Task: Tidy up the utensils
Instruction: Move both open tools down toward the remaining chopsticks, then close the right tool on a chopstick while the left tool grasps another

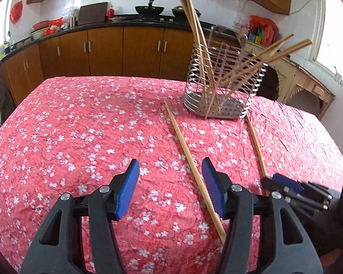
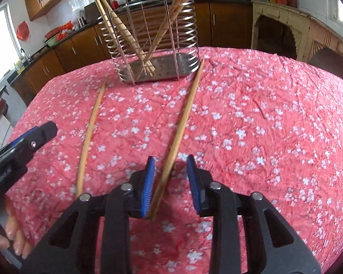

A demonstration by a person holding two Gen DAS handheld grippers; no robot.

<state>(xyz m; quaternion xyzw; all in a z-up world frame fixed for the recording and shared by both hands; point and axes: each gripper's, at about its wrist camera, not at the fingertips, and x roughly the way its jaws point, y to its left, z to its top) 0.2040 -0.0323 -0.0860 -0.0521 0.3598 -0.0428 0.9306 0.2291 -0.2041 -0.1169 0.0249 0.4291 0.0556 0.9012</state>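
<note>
A wire utensil rack [image 1: 219, 84] [image 2: 155, 43] stands at the far side of the table and holds several wooden chopsticks. Two loose chopsticks lie on the cloth. The left one [image 1: 189, 157] [image 2: 91, 127] runs between the fingers of my left gripper [image 1: 170, 171], close to the right pad; the jaws are open. The right one [image 1: 257, 150] [image 2: 183, 123] lies between the fingers of my right gripper [image 2: 170, 166], open around its near end, close to the left pad. The right gripper also shows in the left wrist view [image 1: 295, 189], the left one in the right wrist view [image 2: 29, 141].
The table carries a red flowered cloth [image 1: 91, 137] [image 2: 263, 114]. Behind it are brown kitchen cabinets [image 1: 103, 52] with a dark counter, woks and bags. A carved wooden stand [image 2: 285, 22] is to the right. The hand holding the left gripper [image 2: 13, 235] shows at the lower left.
</note>
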